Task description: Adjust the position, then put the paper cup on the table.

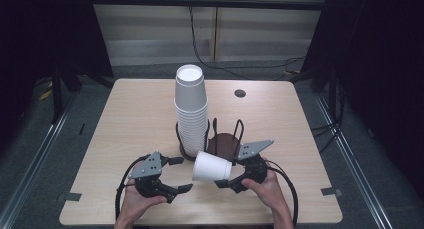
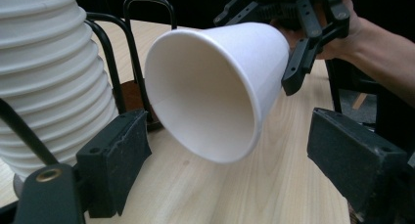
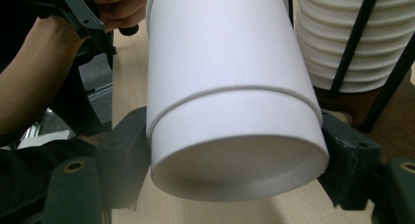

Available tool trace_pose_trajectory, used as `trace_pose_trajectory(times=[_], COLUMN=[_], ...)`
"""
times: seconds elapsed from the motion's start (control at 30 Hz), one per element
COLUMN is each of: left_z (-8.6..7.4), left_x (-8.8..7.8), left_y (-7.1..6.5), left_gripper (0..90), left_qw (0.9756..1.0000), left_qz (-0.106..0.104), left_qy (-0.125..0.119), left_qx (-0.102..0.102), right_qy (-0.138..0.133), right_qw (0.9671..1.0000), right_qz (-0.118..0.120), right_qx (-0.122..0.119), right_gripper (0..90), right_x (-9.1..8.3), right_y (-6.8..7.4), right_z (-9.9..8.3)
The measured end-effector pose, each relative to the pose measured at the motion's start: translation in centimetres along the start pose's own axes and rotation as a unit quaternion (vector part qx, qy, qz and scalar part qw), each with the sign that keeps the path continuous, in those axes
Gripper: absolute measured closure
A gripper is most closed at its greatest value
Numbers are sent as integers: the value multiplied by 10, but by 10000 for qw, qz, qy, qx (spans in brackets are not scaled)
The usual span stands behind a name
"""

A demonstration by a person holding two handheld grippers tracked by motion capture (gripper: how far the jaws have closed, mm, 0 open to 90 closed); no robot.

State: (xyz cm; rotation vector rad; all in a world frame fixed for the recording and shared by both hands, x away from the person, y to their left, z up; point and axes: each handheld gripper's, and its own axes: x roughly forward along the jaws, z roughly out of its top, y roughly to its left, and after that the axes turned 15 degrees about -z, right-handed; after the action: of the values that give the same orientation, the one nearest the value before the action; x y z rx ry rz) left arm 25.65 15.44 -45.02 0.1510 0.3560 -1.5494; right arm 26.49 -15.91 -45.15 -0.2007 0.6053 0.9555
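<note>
one loose paper cup (image 1: 212, 167), one tall stack of cups (image 1: 191, 109), one wire rack (image 1: 227, 139) with two bays, two grippers. the stack stands in the rack's left bay; the right bay's brown base is bare. the loose cup hangs just in front of the rack, lying sideways, mouth toward the left gripper (image 1: 181, 174), base clamped in the right gripper (image 1: 226, 173). the left gripper's jaws stand apart around nothing, just short of the cup's rim. bare tabletop (image 1: 135, 114) lies left of the rack.
</note>
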Motion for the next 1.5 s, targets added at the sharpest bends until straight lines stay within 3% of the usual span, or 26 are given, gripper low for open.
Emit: trace_pose_trajectory(times=[0.33,0.73,0.87,1.17,1.33,1.5], left_z=[0,-2,-1,-1,0,3], left_x=[-2,3,3,5,10,17], left_y=[0,2,3,3,5,8], left_gripper=[156,156,155,151,68,45], left_qw=[9996,9991,9983,9982,9979,9979], left_qz=[-13,-87,-70,-150,-192,-334], left_qy=[-267,-416,-568,-581,-605,-534], left_qx=[48,-29,-85,-54,-105,-114], right_qy=[-423,-696,-818,-983,-1007,-1003], right_qw=[9989,9968,9955,9938,9934,9934], right_qz=[174,380,482,513,529,536], right_qx=[-23,-2,-22,-99,-146,-159], right_gripper=[237,238,238,238,239,240], right_x=[3,6,6,5,5,4], right_y=[4,6,6,10,12,12], right_z=[-5,-8,-7,-6,-9,-11])
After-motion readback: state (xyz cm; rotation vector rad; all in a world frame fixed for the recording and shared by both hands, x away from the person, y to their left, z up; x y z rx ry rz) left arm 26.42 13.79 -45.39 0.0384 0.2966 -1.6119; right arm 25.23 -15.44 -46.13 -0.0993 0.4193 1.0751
